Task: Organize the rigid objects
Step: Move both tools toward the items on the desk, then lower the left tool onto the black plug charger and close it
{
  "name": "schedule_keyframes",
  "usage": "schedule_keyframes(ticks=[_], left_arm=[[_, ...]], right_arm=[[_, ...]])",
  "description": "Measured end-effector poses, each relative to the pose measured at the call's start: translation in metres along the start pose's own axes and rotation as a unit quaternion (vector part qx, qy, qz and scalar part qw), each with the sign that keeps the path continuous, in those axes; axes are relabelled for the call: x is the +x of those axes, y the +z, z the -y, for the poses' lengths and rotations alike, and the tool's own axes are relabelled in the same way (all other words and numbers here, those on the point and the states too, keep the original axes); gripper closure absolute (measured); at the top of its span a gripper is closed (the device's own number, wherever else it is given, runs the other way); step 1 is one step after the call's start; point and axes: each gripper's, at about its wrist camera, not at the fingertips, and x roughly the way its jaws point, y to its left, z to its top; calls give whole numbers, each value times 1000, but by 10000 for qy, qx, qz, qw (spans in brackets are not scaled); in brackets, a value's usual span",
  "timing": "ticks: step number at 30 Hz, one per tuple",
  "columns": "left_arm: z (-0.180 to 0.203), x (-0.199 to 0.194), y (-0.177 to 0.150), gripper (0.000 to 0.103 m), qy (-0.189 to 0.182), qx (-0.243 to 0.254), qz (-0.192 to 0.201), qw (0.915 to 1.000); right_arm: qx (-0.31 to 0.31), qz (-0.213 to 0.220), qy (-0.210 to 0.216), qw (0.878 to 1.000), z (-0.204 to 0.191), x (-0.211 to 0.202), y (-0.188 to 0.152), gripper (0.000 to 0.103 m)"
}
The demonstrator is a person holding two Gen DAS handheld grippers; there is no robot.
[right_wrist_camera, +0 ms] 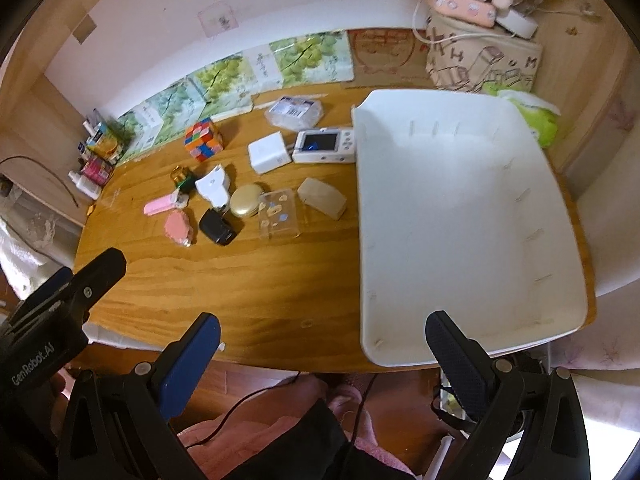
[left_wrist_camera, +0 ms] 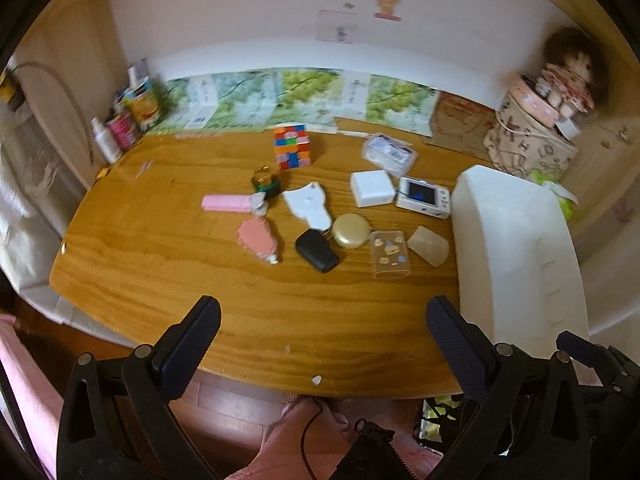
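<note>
My jaws stand wide apart over the near edge of the tabletop (left_wrist_camera: 160, 248), holding nothing. Straight ahead between them lie a black key fob (left_wrist_camera: 317, 250), a round gold compact (left_wrist_camera: 351, 231) and a clear case (left_wrist_camera: 390, 254). Farther off sits a colourful cube (left_wrist_camera: 292, 147). Just beyond my right jaw stands a white tray (left_wrist_camera: 516, 248).

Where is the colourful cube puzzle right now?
The cube puzzle sits near the back of the wooden table, left of the white tray, just behind the little green object with a gold ring.
</note>
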Motion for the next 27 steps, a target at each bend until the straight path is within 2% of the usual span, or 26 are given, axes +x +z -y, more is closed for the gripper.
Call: schedule_keyframes(ticks=[6, 13, 19, 24, 27], left_arm=[[-20, -1, -5, 1, 103, -410, 19, 9991], [-33, 17, -1, 1, -40, -583, -291, 9979], [-33, 49, 15, 1, -270, -478, -711, 9960], [-23, 89, 27, 1, -529, -416, -1137, 9912], [-20, 110, 33, 1, -565, -459, -1365, 9880]], right_arm=[[-268, -70, 195, 9994, -12, 10, 6, 0], [-274, -157, 234, 9992, -15, 19, 16, 0], [329, 37, 21, 9995, 12, 23, 35, 4], [783, 285, -149, 9964, 51, 14, 54, 4], [893, 495, -475, 9936, 72, 5, 62, 4]])
